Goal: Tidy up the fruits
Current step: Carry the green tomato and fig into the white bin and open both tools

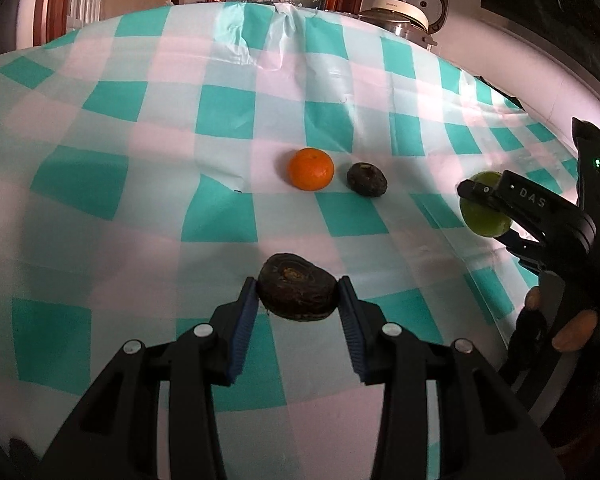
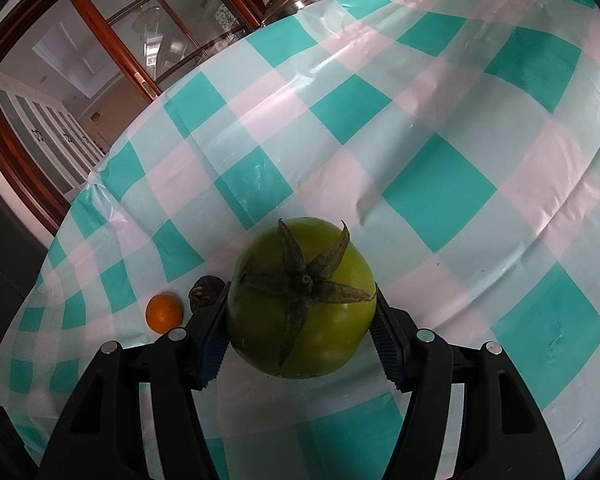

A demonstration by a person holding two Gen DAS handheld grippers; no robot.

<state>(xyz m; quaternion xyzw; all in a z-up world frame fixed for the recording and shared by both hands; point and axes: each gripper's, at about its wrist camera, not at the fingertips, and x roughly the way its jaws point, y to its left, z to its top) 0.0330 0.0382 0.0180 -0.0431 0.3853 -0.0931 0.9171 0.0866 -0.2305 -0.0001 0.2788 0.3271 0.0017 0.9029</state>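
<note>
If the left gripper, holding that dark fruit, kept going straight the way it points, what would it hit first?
Probably the cloth just ahead, since the left gripper tilts downward. Carried level instead, its dark fruit would head towards the orange and the second dark fruit; depth is unclear.

Surface cloth (image 1: 228, 120): teal, pale-blue and white check. Orange fruit (image 1: 311, 169): bright orange. Two dark fruits (image 1: 367, 179) (image 1: 297, 287): brown-black. Tomato (image 2: 302, 300): green, dried star-shaped calyx.

Black fingers (image 1: 240, 332), ribbed blue pads (image 2: 386, 340)
</note>
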